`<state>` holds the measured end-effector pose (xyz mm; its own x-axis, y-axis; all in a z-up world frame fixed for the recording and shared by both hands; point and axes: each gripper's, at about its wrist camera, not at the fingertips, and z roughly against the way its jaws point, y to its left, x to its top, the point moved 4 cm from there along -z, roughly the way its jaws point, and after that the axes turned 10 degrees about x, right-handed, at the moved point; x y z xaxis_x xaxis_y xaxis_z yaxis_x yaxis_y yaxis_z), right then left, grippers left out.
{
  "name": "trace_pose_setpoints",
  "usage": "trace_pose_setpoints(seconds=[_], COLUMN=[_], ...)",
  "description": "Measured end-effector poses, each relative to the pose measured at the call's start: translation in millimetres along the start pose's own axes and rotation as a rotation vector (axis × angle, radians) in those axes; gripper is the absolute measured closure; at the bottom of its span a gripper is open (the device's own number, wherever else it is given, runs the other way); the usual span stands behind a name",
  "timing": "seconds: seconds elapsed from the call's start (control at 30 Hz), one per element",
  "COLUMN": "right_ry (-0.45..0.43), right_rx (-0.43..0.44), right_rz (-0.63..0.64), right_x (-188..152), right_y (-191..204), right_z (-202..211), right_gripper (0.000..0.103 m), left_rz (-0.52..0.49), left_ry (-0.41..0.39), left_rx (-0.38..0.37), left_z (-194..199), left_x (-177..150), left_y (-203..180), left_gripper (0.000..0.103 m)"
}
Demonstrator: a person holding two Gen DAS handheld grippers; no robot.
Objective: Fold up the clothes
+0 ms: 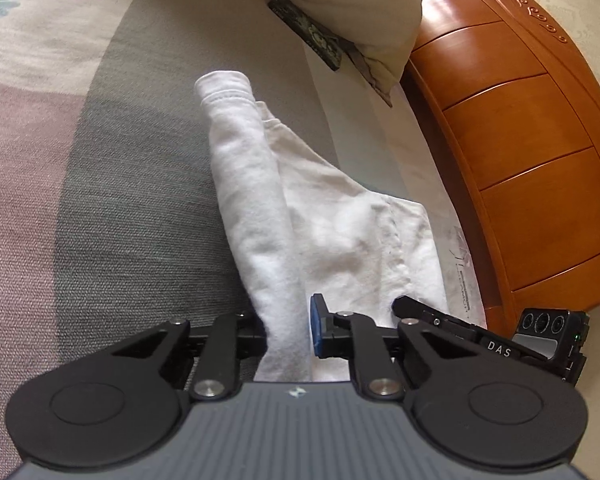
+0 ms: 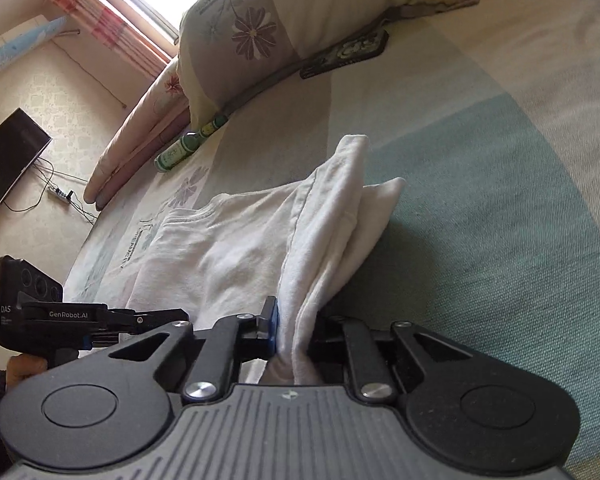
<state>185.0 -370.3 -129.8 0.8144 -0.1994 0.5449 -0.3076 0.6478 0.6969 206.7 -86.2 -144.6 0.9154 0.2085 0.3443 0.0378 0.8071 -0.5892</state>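
My left tool (image 1: 288, 332) and right tool (image 2: 296, 332) are each clamped on an edge of the white garment (image 1: 320, 232), lifting one flap off the bed (image 1: 140, 200), I judge to carry it over the part lying flat.

- The bed (image 2: 500, 208) lies bare and flat on the outer side of the white garment (image 2: 260, 240); a claw can pass freely there.
- Toward the head, a pillow (image 2: 320, 12) and a dark phone (image 2: 344, 56) close off the way.
- A green bottle (image 2: 180, 152) lies by the folded quilt (image 2: 140, 120).
- The wooden bed frame (image 1: 520, 140) stands close along the garment's far edge, leaving only a narrow strip of bed.
- The other claw (image 2: 156, 316) sits just beside the garment.
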Motion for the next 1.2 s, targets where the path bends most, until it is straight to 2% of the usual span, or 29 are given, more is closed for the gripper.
trace_pose_setpoints(seconds=[0.2, 0.37, 0.53, 0.87, 1.03, 1.2], right_ry=[-0.04, -0.09, -0.133, -0.169, -0.186, -0.159], right_rx=[-0.032, -0.087, -0.19, -0.352, -0.432, -0.472], right_rz=[0.055, 0.076, 0.089, 0.048, 0.026, 0.018], right_x=[12, 23, 40, 95, 122, 122], right_y=[8, -3, -32, -121, -166, -193], right_z=[26, 65, 108, 157, 181, 165], right_gripper=[0.086, 0.086, 0.086, 0.086, 0.086, 0.086], left_rz=[-0.039, -0.108, -0.173, -0.238, -0.232, -0.233], left_ry=[-0.02, -0.019, 0.013, 0.066, 0.068, 0.082], left_rx=[-0.002, -0.039, -0.088, -0.182, -0.177, -0.141], left_z=[9, -4, -46, -158, -184, -205], left_x=[2, 8, 17, 22, 16, 9], left_y=[-28, -75, -129, -228, -236, -234], left_gripper=[0.09, 0.09, 0.09, 0.09, 0.09, 0.089])
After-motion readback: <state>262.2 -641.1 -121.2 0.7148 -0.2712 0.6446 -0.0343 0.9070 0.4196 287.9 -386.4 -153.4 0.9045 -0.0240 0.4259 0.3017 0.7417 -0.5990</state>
